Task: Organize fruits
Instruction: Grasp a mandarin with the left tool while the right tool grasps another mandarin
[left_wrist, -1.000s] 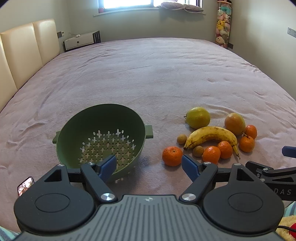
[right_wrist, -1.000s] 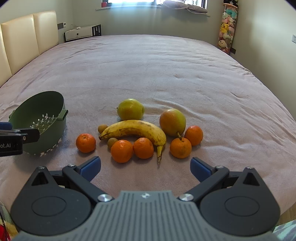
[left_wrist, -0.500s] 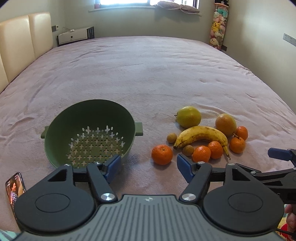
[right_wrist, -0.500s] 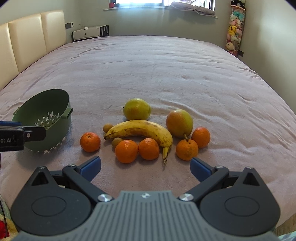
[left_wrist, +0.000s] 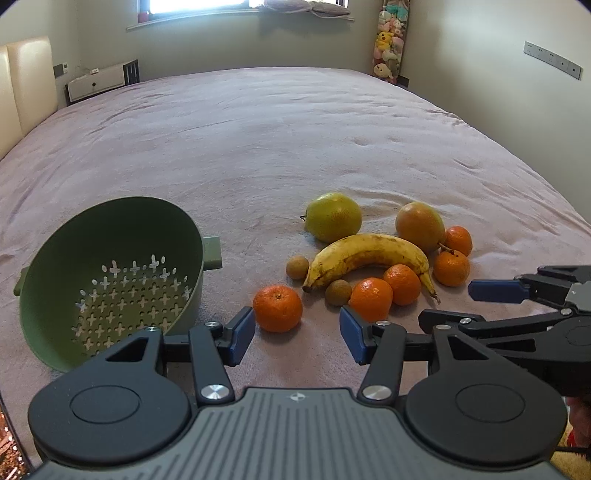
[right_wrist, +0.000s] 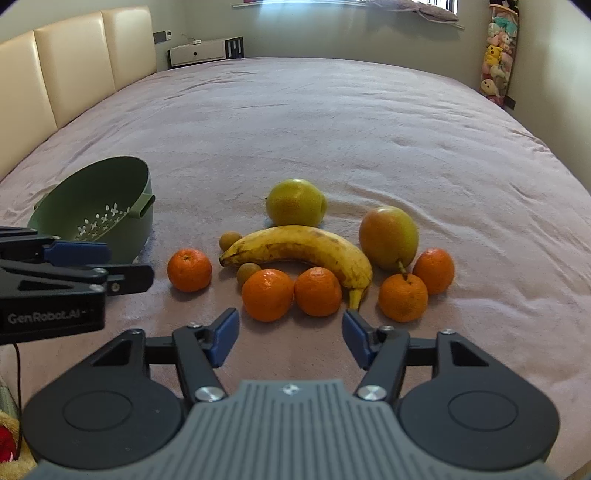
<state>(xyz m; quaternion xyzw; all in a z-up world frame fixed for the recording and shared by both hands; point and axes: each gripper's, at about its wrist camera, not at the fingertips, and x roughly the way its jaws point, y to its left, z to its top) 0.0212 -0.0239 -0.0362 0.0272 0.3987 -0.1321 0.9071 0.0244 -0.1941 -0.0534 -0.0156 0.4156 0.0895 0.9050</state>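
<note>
The fruits lie in a loose cluster on the bed (right_wrist: 332, 122), all outside the green colander (left_wrist: 110, 236), which sits tipped on its side to their left, empty. A banana (right_wrist: 299, 247) curves across the middle, with a yellow-green fruit (right_wrist: 295, 202) behind it and a reddish-yellow pear (right_wrist: 388, 236) touching its right end. Two small brown fruits sit by the banana's left tip. Two tangerines (right_wrist: 291, 291) rest side by side just in front of the banana, two more lie beside the pear, and a lone tangerine (left_wrist: 277, 308) sits apart, nearest the colander. My left gripper (left_wrist: 297, 334) is spread wide with nothing in it, low over the bed just short of the lone tangerine. My right gripper (right_wrist: 290, 338) is likewise spread and empty, facing the front pair of tangerines.
</note>
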